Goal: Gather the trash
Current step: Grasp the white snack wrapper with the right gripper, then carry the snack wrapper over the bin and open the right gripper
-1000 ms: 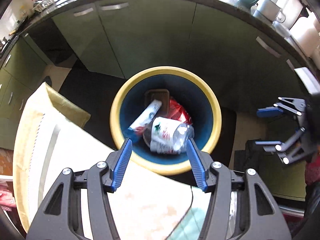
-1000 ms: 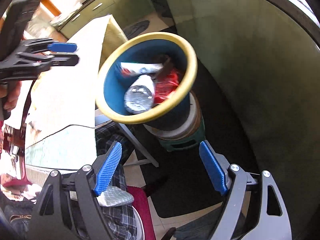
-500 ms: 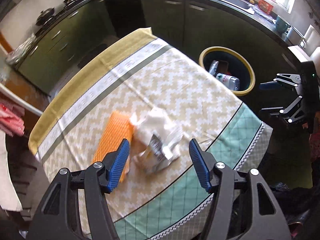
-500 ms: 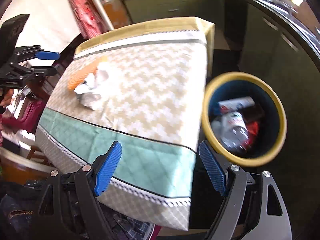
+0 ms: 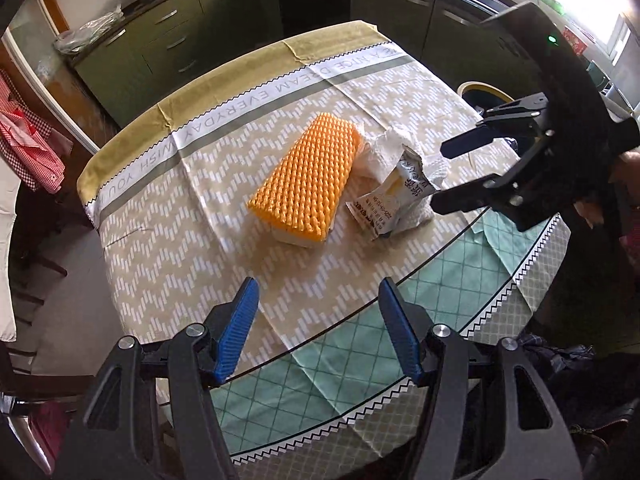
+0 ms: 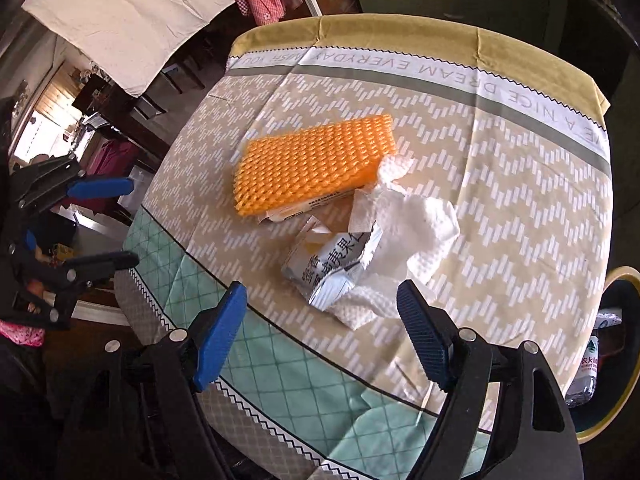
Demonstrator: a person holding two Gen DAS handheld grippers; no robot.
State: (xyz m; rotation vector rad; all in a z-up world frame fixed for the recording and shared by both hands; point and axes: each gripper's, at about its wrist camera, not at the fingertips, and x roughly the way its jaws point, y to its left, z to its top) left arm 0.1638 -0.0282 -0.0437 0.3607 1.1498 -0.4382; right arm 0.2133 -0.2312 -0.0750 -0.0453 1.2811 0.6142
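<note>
On tablecloth (image 6: 500, 184), orange sponge (image 6: 312, 164), wrapper (image 6: 332, 268), tissue (image 6: 416, 224)

Orange knobbly sponge (image 5: 306, 184), white paper towel (image 6: 404, 236), beige-and-white zigzag tablecloth (image 5: 168, 240).

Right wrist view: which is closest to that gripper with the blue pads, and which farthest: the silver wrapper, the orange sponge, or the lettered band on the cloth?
From the right gripper:
1. Silver wrapper, just ahead, on the white paper towel.
2. Orange sponge, behind it, mid-table.
3. Lettered band, near the far edge.
</note>
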